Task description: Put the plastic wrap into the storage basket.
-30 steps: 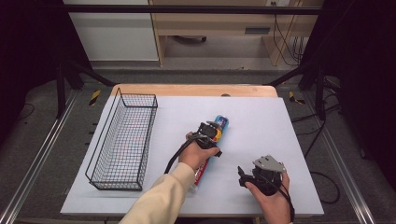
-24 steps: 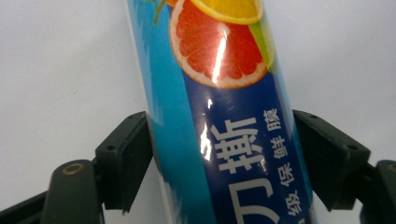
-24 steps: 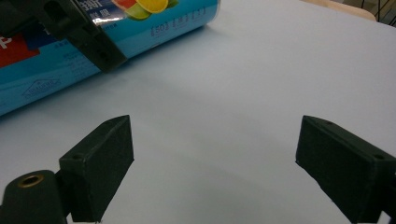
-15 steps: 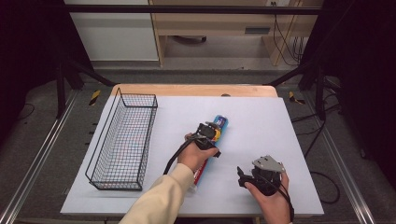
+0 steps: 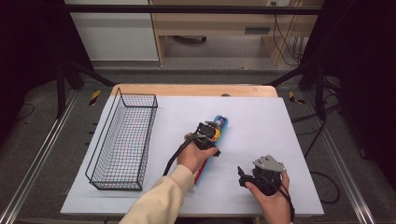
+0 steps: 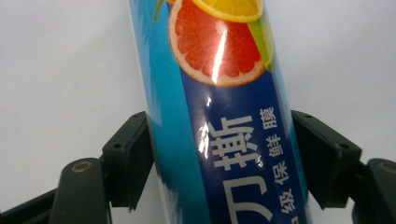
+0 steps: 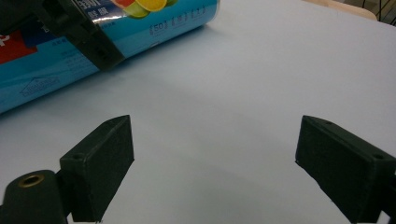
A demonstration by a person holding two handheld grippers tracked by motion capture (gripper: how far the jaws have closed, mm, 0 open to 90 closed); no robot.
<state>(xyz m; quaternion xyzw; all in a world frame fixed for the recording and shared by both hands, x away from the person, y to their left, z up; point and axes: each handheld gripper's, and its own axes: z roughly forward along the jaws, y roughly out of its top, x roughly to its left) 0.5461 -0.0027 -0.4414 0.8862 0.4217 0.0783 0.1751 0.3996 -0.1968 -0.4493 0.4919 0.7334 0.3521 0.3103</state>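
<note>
White covering spreads over the table [image 5: 280, 121] before me, with a black wire basket [image 5: 122, 140] standing near its left edge. My left claw [image 5: 211, 134] sits over a blue cling-film tube [image 6: 219, 116] printed with citrus slices, which lies flat near the table's middle; its jaws have just been closing and now press both sides of the tube. My right claw [image 5: 243, 176] rests nearer me, jaws spread wide over bare table.

Tube's [image 5: 219, 125] mid part hidden under left hand-held gripper [image 5: 208, 133].
</note>
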